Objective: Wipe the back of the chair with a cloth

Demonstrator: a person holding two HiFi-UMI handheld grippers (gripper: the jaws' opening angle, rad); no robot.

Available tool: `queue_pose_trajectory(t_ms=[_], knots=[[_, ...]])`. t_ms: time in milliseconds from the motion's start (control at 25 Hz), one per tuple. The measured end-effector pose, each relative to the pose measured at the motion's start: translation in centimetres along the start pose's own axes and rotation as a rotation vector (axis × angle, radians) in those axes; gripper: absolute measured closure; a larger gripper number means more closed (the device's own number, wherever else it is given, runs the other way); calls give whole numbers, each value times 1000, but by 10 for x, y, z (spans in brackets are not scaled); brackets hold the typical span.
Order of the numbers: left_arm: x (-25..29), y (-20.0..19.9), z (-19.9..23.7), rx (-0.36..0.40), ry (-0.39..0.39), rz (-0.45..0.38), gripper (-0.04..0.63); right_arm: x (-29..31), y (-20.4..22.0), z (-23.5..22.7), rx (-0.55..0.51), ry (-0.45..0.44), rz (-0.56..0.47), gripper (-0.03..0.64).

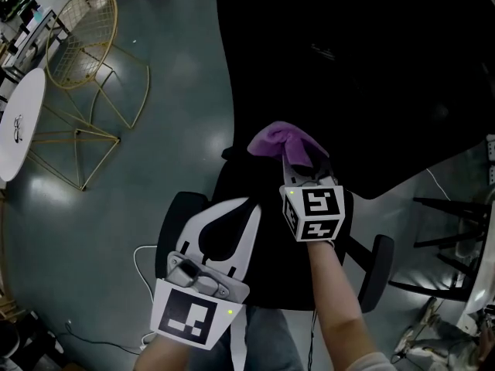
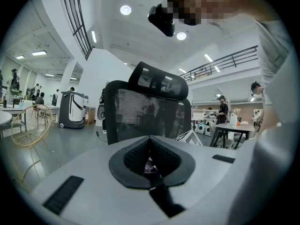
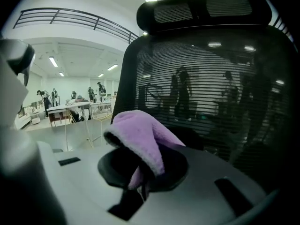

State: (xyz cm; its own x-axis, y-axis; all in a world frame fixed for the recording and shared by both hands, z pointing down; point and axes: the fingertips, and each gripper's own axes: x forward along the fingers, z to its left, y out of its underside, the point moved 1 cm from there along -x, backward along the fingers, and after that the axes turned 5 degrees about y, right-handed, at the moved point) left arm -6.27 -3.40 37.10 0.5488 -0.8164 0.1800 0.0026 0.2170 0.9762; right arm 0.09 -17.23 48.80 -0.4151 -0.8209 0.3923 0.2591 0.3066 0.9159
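Note:
A black mesh office chair fills the head view's upper right, its back [image 1: 363,76] turned towards me. My right gripper [image 1: 298,167] is shut on a purple cloth [image 1: 280,141], held up close to the lower part of that back; I cannot tell whether they touch. The right gripper view has the cloth [image 3: 140,137] draped over the right gripper [image 3: 143,172], with the mesh back [image 3: 211,93] and headrest [image 3: 201,8] right behind it. My left gripper [image 1: 246,205] hangs lower left, shut and holding nothing. From the left gripper [image 2: 150,164] the chair back [image 2: 140,114] stands a little way off.
A gold wire chair [image 1: 85,45] and a white round table [image 1: 19,114] stand at the far left. The office chair's armrests [image 1: 377,273] flank my arms. Black table legs [image 1: 452,230] are on the right. A white cable [image 1: 139,265] lies on the grey floor.

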Motion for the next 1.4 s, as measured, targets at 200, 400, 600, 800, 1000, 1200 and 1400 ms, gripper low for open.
queue_pose_trajectory(t_ms=[200, 400, 600, 800, 1000, 1200, 1400], knots=[[21, 0, -21, 3, 35, 14, 583, -13, 10, -30, -23, 30, 6, 572], [41, -2, -44, 11, 75, 20, 583, -30, 20, -59, -31, 59, 16, 572], [54, 0, -63, 17, 124, 26, 583, -47, 30, -88, -8, 111, 22, 572], [66, 0, -84, 21, 162, 28, 583, -64, 41, -115, 11, 155, 34, 572], [76, 0, -103, 18, 185, 29, 583, -81, 51, -144, 39, 193, 41, 572], [83, 2, -115, 20, 202, 35, 583, -93, 58, -162, 50, 220, 47, 572], [89, 3, -122, 20, 216, 37, 583, -104, 66, -177, 69, 248, 49, 572]])
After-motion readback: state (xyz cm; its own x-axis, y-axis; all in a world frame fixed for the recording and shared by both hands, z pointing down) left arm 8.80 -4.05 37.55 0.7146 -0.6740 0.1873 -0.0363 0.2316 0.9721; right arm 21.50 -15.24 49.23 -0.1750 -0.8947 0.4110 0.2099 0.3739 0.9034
